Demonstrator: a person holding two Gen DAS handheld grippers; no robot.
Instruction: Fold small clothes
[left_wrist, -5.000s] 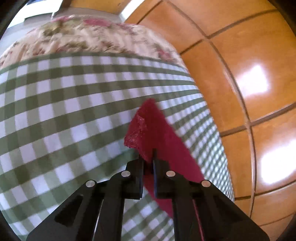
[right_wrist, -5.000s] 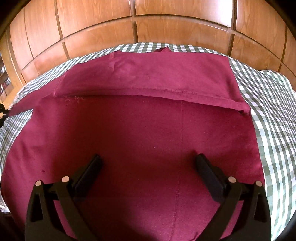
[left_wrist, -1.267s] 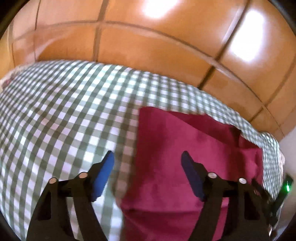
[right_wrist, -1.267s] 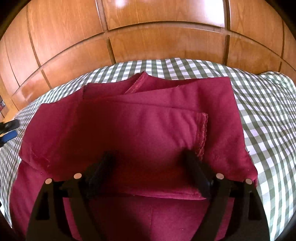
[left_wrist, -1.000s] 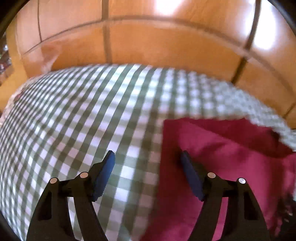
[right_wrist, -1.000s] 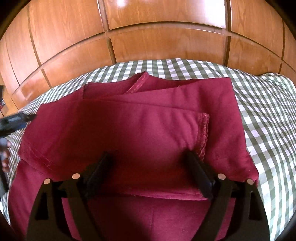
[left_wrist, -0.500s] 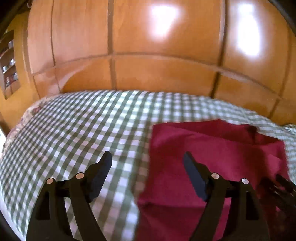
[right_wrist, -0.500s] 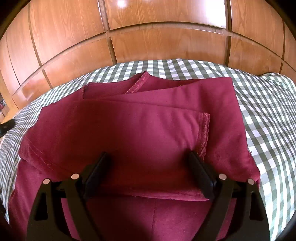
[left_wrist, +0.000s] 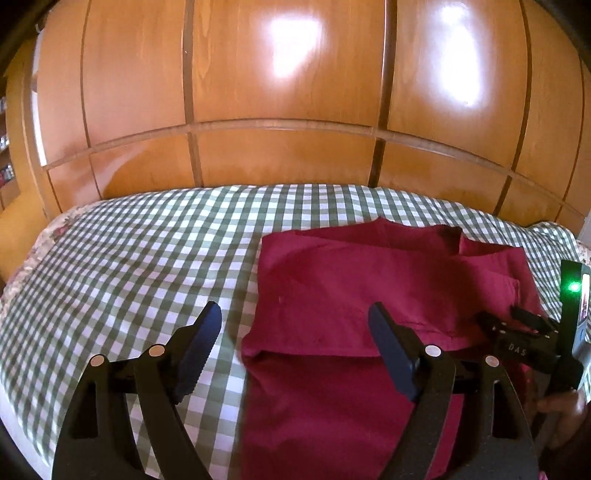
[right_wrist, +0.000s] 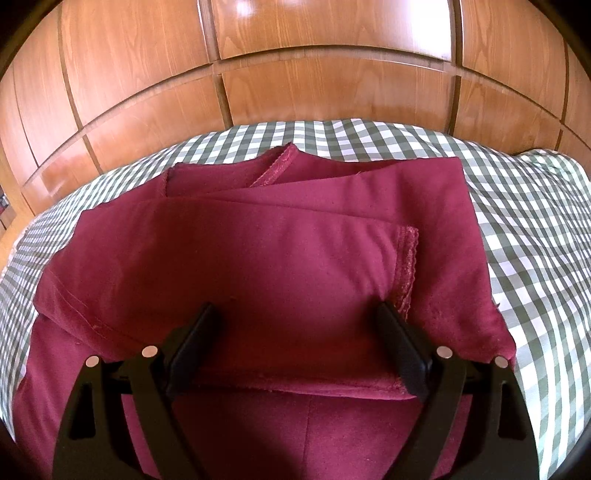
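Note:
A dark red garment (right_wrist: 266, 258) lies partly folded on the green and white checked bedspread (right_wrist: 535, 229), with a folded flap on top and a stitched hem at its right. My right gripper (right_wrist: 299, 314) is open and empty, low over the near edge of the flap. In the left wrist view the garment (left_wrist: 369, 288) lies to the right. My left gripper (left_wrist: 295, 314) is open and empty above the garment's left edge and the checked bedspread (left_wrist: 129, 266). The right gripper's body (left_wrist: 524, 343) shows at the far right there.
A wooden panelled wall (left_wrist: 280, 110) stands right behind the bed, also in the right wrist view (right_wrist: 332, 74). A floral cover (left_wrist: 22, 280) shows at the bed's left edge. The checked cloth stretches wide to the left of the garment.
My left gripper let go of the garment's corner after folding it over, opened, then swung round and back to face the wall. My right gripper stayed open over the garment.

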